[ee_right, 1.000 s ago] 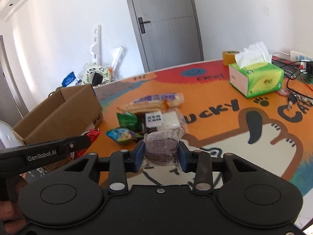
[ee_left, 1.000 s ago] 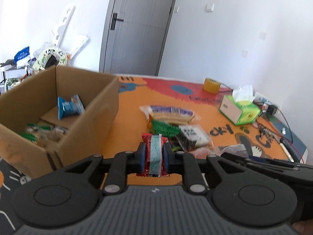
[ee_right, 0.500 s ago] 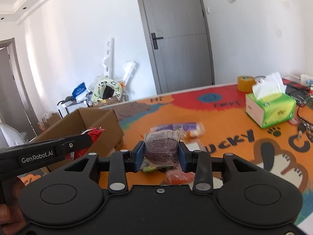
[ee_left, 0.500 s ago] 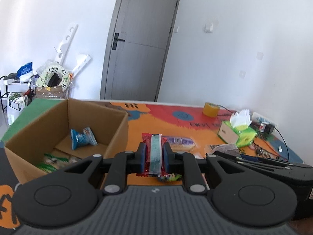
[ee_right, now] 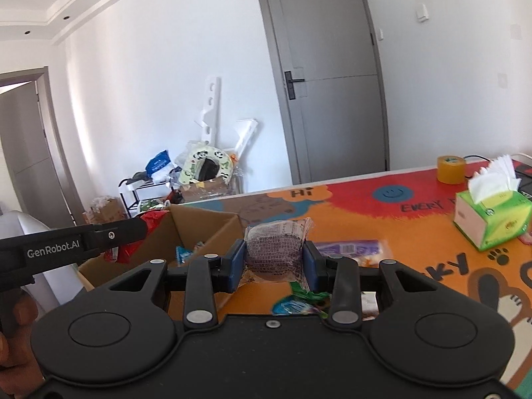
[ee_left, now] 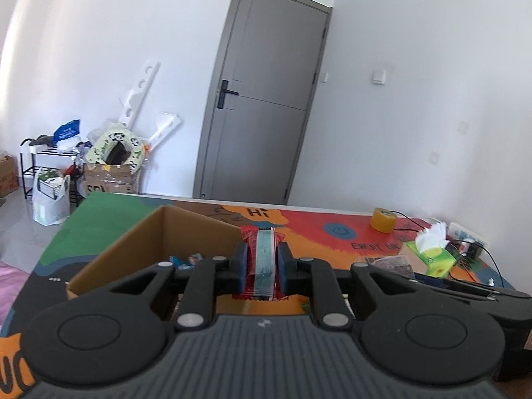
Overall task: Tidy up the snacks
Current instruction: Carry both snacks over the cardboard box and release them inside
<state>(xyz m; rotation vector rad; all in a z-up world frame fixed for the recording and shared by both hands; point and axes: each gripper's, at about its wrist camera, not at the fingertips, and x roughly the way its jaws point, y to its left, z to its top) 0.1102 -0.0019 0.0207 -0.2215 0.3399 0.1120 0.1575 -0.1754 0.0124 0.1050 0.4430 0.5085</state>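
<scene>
My left gripper point(ee_left: 262, 266) is shut on a red snack packet with a pale blue stripe point(ee_left: 263, 259), held in the air near the right wall of the open cardboard box point(ee_left: 133, 242). My right gripper point(ee_right: 274, 262) is shut on a clear-wrapped brown snack point(ee_right: 276, 252), held above the table beside the box point(ee_right: 206, 222). The box holds a blue packet point(ee_right: 183, 254). In the right wrist view the left gripper and its red packet point(ee_right: 149, 222) hang over the box. More snacks lie on the table: a purple-labelled pack point(ee_right: 349, 249) and green packets point(ee_right: 306, 299).
A green tissue box point(ee_right: 488, 216) and a roll of yellow tape point(ee_right: 450, 168) stand on the colourful mat at the right. Cables and small devices point(ee_left: 465, 246) lie at the far right edge. A shelf and clutter point(ee_left: 83, 163) stand by the wall beyond the table.
Both grippers have risen with their snacks and tilted up, so more wall and door show. Both have moved left toward the box.
</scene>
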